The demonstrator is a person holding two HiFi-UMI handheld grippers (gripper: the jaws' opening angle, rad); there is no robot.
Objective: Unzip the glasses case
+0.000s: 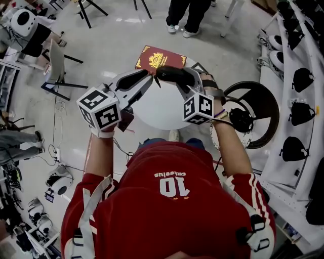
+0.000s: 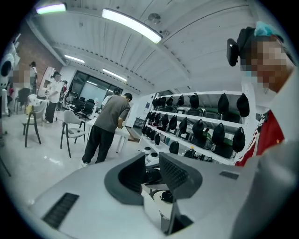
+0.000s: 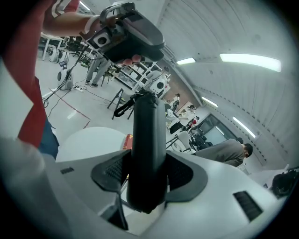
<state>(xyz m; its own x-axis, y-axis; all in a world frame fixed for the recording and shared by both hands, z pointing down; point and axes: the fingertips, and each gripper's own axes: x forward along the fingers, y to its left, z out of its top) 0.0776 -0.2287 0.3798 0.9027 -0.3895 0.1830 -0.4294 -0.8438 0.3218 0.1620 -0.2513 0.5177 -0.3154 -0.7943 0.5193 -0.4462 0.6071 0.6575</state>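
Right hand-held gripper [image 3: 147, 176] clamps black glasses case [image 3: 148, 135] lengthwise between jaws.

Strip lights [image 2: 132, 25] shine over a glossy floor [image 2: 28, 158], chairs [image 2: 71, 128] and stocked shelves [image 2: 201, 122].

Red book [image 1: 160, 59] flat at far edge of round white table [image 1: 152, 109]. Grey chair [image 1: 56, 66] left of table, well apart. Person's legs [image 1: 185, 15] beyond book. Rack [image 1: 298, 101] of black items along right. Person in grey top [image 2: 108, 123] leans over desk.
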